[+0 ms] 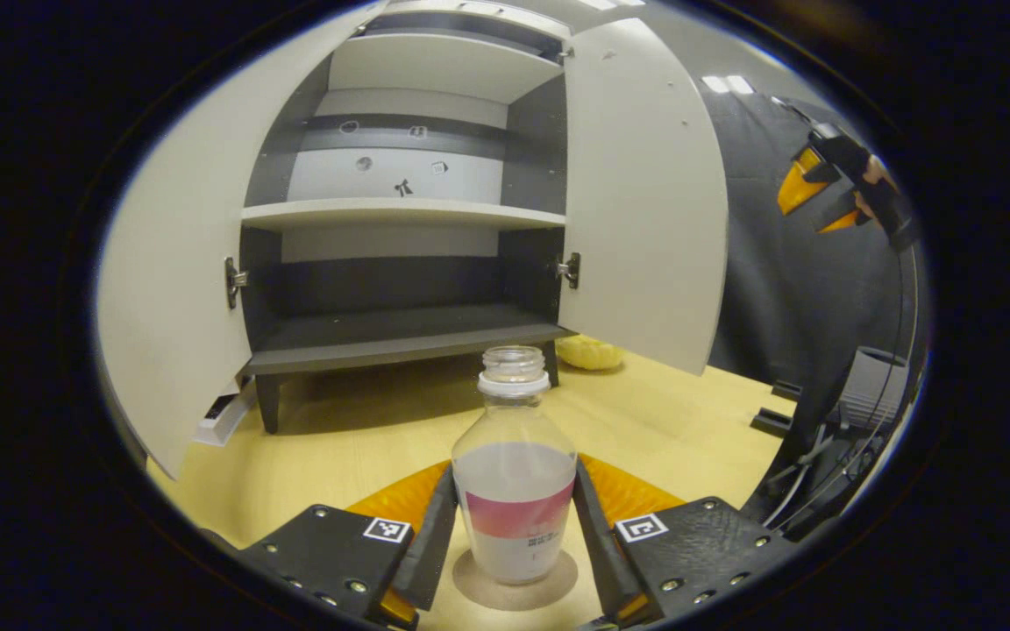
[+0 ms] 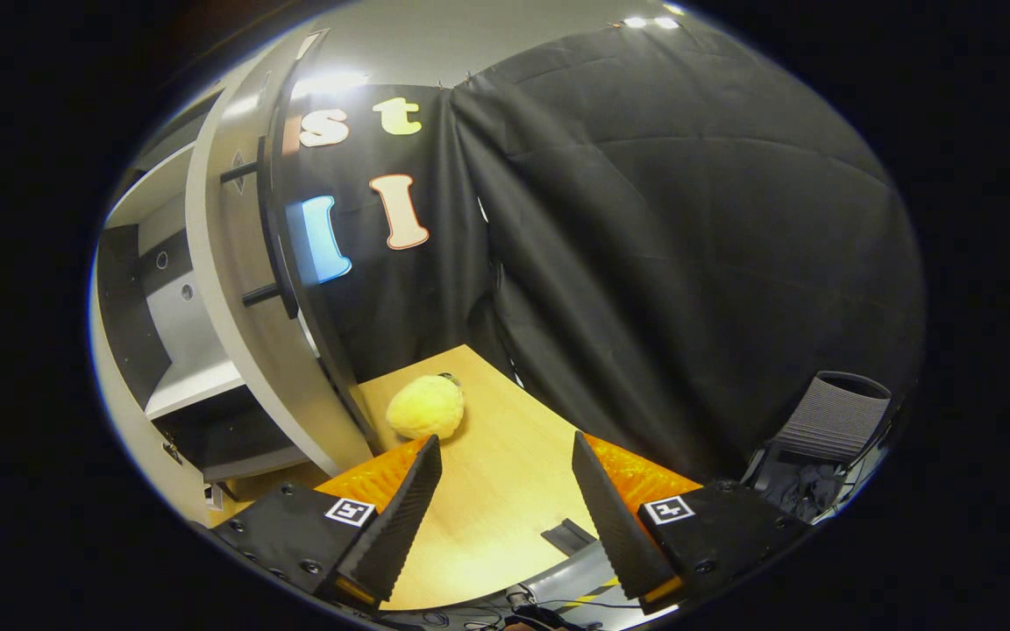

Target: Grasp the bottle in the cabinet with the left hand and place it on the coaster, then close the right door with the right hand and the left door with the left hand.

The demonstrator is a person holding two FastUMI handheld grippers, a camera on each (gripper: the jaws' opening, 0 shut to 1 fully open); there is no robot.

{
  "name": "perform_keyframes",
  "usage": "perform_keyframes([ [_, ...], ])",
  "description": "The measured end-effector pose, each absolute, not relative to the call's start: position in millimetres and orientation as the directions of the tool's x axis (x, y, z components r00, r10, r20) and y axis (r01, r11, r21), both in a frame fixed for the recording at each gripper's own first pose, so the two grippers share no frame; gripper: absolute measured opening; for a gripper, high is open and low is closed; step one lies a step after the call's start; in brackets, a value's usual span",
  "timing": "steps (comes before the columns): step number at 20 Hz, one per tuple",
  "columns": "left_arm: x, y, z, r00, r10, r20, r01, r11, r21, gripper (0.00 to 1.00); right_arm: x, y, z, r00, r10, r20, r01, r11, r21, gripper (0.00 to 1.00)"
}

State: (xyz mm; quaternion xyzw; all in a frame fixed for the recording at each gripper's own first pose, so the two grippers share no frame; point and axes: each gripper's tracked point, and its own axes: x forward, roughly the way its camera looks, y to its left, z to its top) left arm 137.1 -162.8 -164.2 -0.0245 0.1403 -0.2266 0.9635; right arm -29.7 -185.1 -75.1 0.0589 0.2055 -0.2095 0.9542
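Pale wood covers the worktop [image 1: 338,438], and the cabinet [image 1: 400,333] stands toward its far edge with both doors swung wide. Its shelves look bare in the left gripper view, so the bottle is already out. The left door [image 1: 172,263] and the right door [image 1: 645,202] both hang fully open; neither closing step has begun, as far as I can judge.

Seen from the right gripper view, the right door [image 2: 233,289] shows edge-on, and a yellow lumpy object [image 2: 425,407] lies on the worktop just beside it, near the far edge.

The right tool [image 2: 505,491] hovers above the worktop with its fingers apart and nothing between them. It also shows far off at the right of the left gripper view, raised in a hand [image 1: 869,188].

The left tool [image 1: 514,526] has a finger on each side of the bottle [image 1: 514,491], close against its label; whether they press it or have just let go, I cannot tell.

The bottle stands upright, uncapped, on the round coaster [image 1: 515,587], near the worktop's near edge.

So the placing step looks done or nearly done. What is left: free the left tool, then shut the right door with the right tool and the left door with the left.
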Motion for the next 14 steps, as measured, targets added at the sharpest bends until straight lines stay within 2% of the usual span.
perform_keyframes([
  [1, 136.0, -164.5, -163.1, 0.859, -0.448, -0.250, 0.436, 0.894, -0.101, 0.77, -31.1, -184.5, -76.3, 0.824, -0.377, -0.423, 0.426, 0.904, 0.024, 0.96],
  [2, 134.5, -164.0, -163.0, 0.856, -0.452, -0.251, 0.443, 0.892, -0.096, 0.71, -33.6, -184.5, -79.0, 0.819, -0.378, -0.432, 0.429, 0.903, 0.023, 0.96],
  [7, 124.4, -154.0, -167.0, 0.843, -0.451, -0.293, 0.440, 0.892, -0.107, 0.71, -41.0, -193.0, -87.6, 0.795, -0.402, -0.454, 0.461, 0.887, 0.021, 0.96],
  [9, 125.8, -140.3, -159.6, 0.864, -0.406, -0.298, 0.401, 0.913, -0.079, 0.83, -47.1, -205.0, -92.0, 0.777, -0.434, -0.456, 0.481, 0.877, -0.015, 0.96],
  [10, 126.7, -139.1, -152.3, 0.868, -0.403, -0.291, 0.402, 0.913, -0.065, 0.92, -51.4, -209.3, -92.2, 0.773, -0.446, -0.451, 0.488, 0.872, -0.027, 0.95],
  [12, 124.8, -142.9, -133.8, 0.861, -0.434, -0.264, 0.429, 0.900, -0.080, 1.00, -57.9, -217.3, -93.5, 0.763, -0.471, -0.442, 0.504, 0.862, -0.048, 0.96],
  [13, 125.0, -145.0, -125.6, 0.856, -0.448, -0.258, 0.438, 0.893, -0.099, 0.95, -60.9, -218.5, -93.8, 0.761, -0.478, -0.438, 0.509, 0.859, -0.053, 0.96],
  [14, 125.2, -143.4, -118.3, 0.857, -0.450, -0.253, 0.437, 0.893, -0.110, 0.95, -64.2, -219.3, -94.3, 0.761, -0.483, -0.434, 0.512, 0.857, -0.057, 0.96],
])
